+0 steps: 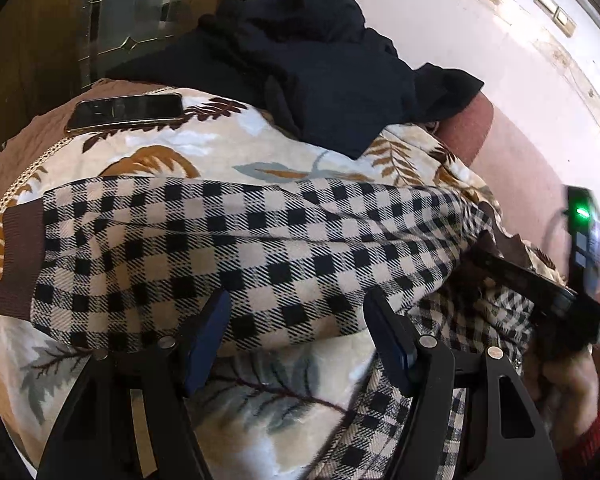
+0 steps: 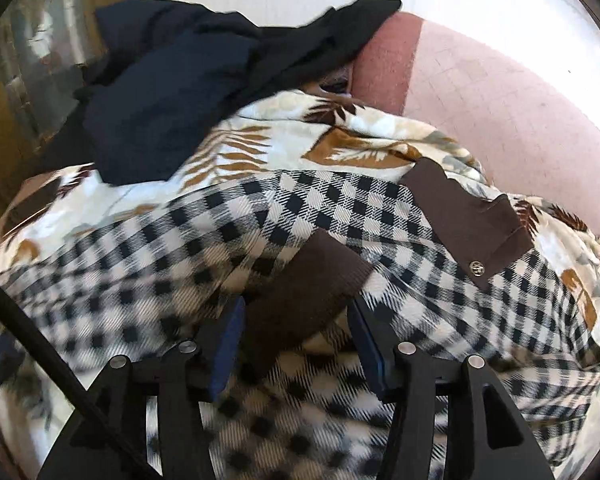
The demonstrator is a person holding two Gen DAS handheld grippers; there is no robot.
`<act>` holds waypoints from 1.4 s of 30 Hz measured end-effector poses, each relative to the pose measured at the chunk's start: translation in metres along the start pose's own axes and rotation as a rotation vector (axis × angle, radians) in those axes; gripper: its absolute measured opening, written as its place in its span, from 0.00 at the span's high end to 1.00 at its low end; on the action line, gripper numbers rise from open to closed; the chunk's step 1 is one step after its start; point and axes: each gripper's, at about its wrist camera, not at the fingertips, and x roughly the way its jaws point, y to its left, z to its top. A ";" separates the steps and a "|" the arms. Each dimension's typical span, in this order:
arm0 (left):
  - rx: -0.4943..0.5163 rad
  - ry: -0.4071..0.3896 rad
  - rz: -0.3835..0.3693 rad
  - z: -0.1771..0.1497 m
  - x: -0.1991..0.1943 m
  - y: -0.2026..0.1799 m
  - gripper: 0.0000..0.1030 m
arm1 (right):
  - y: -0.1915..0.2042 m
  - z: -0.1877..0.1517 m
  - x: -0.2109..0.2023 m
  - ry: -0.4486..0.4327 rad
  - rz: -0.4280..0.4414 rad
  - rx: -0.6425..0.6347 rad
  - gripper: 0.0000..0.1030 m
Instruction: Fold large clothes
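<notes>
A beige-and-black checked jacket [image 1: 260, 240] with brown ribbed trim lies across a leaf-patterned blanket [image 1: 188, 148]. Its folded body runs left to right, and a brown hem band [image 1: 18, 264] shows at the left end. My left gripper [image 1: 300, 316] is open just above the jacket's near edge, its pads apart from the cloth. In the right wrist view the checked jacket [image 2: 340, 208] fills the middle. My right gripper [image 2: 298, 328] is open, with a brown sleeve cuff [image 2: 304, 292] lying loose between its fingers. A brown collar piece with a metal snap [image 2: 472, 216] lies to the right.
A heap of dark navy clothes [image 1: 300, 64] sits at the blanket's far side. A phone [image 1: 128, 110] lies at the far left edge. Pink tiled floor [image 2: 500, 92] is to the right and a wooden cabinet with glass [image 1: 112, 20] to the left. A person's hand [image 1: 572, 384] shows at lower right.
</notes>
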 end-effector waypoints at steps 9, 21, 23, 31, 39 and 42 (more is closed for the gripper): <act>-0.004 0.012 0.003 0.002 0.003 0.003 0.34 | -0.020 0.007 0.011 -0.004 0.019 0.098 1.00; 0.002 0.020 0.021 0.003 0.010 0.002 0.34 | -0.002 0.018 -0.002 -0.023 0.232 0.165 0.83; -0.003 0.021 0.013 0.003 0.010 0.001 0.34 | -0.035 0.017 -0.015 -0.069 0.193 0.242 0.63; 0.019 0.026 0.009 0.000 0.011 -0.006 0.34 | -0.054 0.009 0.001 -0.011 0.102 0.228 0.51; 0.039 0.035 0.012 -0.002 0.013 -0.009 0.34 | -0.019 0.004 0.041 0.036 -0.089 0.127 0.82; 0.033 0.040 0.006 -0.002 0.014 -0.008 0.34 | -0.045 0.000 0.020 -0.018 -0.007 0.235 0.92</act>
